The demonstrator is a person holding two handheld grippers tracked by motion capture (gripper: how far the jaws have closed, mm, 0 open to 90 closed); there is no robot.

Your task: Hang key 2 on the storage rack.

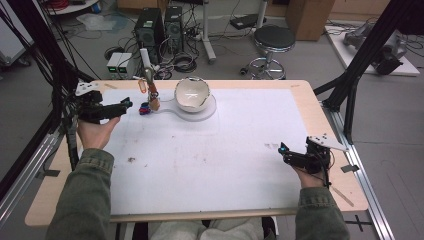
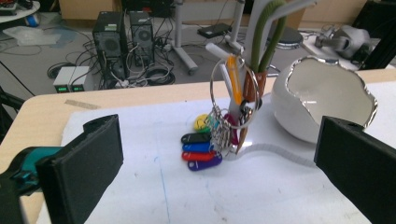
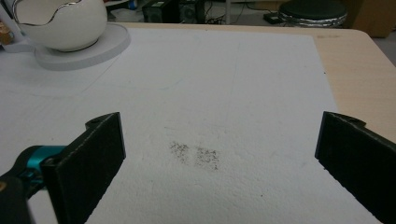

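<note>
The person wears olive-green jacket sleeves with buttoned cuffs, and pale trousers show at the bottom edge of the high view. The left gripper (image 1: 127, 104) is black, topped by a grey three-cornered plate dotted with dark marks — the right gripper (image 1: 283, 148) carries the same plate and a small teal spot near its tip. In both gripper views the jaws are flat, matte-black rectangular blocks, and a teal metal fitting sits at the base of the left-hand jaw. A black cable trails from the right gripper.
</note>
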